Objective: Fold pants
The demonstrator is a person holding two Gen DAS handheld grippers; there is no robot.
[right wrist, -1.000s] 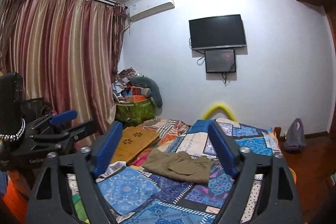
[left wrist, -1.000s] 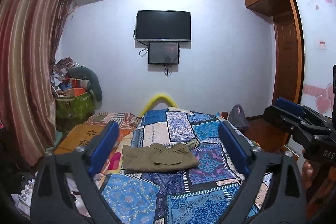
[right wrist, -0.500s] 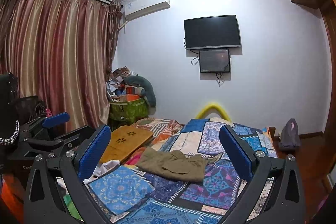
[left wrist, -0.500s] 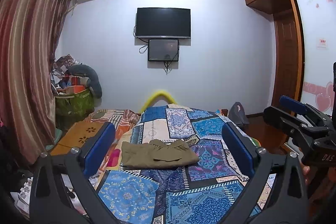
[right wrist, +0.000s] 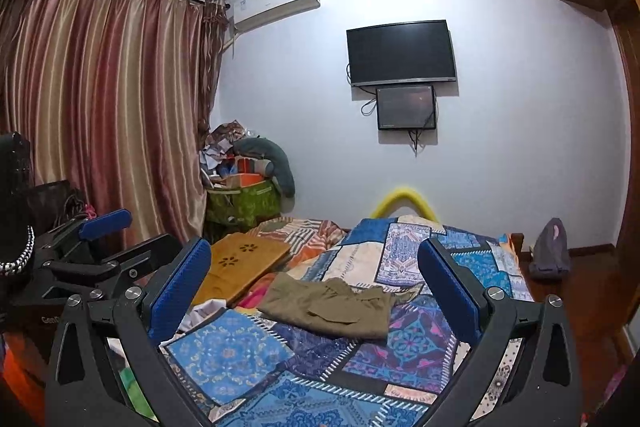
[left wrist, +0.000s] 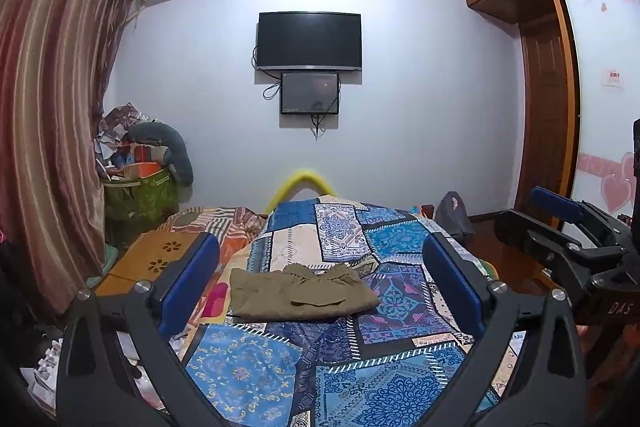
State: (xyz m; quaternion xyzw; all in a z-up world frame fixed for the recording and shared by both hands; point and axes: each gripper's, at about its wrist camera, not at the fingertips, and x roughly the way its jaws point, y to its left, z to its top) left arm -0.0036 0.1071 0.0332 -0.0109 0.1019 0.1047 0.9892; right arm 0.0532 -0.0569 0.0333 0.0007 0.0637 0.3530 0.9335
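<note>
Pants (left wrist: 302, 293) folded into an olive rectangle, lying flat on the patchwork quilt (left wrist: 248, 371) at centre frame in the left wrist view; in the right wrist view the same bundle (right wrist: 332, 307) just below centre, waistband rumpled toward the far side. Touched by neither tool. Left gripper (left wrist: 320, 285) held above the near end of the bed, blue-padded fingers (left wrist: 190, 277) spread wide with nothing between them, framing the pants from either side of the lower frame. Right gripper (right wrist: 314, 285) likewise released and gripping nothing, its fingers (right wrist: 448, 291) well apart at lower left and lower right. Each tool also visible at the other view's edge: right one at far right, left one at far left. Wooden board (right wrist: 236, 267) left of the pants, beside the quilt. TV (left wrist: 309, 41) on the wall, upper centre, smaller screen (left wrist: 310, 93) right under it. Curtain (right wrist: 100, 107) filling the left side, air conditioner (right wrist: 276, 3) at upper centre-left.
</note>
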